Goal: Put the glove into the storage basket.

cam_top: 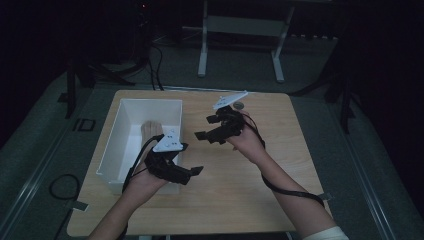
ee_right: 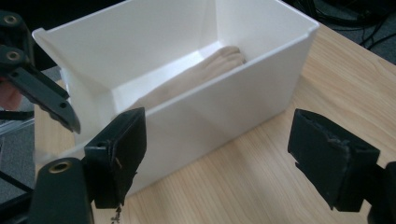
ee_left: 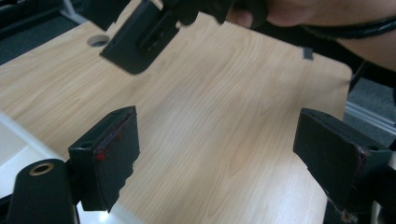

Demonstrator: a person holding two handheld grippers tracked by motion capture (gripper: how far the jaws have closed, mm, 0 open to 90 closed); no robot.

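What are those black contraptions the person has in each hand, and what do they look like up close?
They are handheld black two-fingered grippers. The left gripper and the right gripper each carry a pale grey three-cornered plate on top and trail a black cable. The fingers are blocky black pads with worn edges; the left gripper's fingers show reddish marks. A white sleeve cuff shows on the right arm.

The place looked like a lab or a recording room. A plain wooden table (cam_top: pixel 240 170) stood on grey carpet in dim light. Behind the table were black cables (cam_top: pixel 156 65) and the white metal legs of a frame (cam_top: pixel 202 50).
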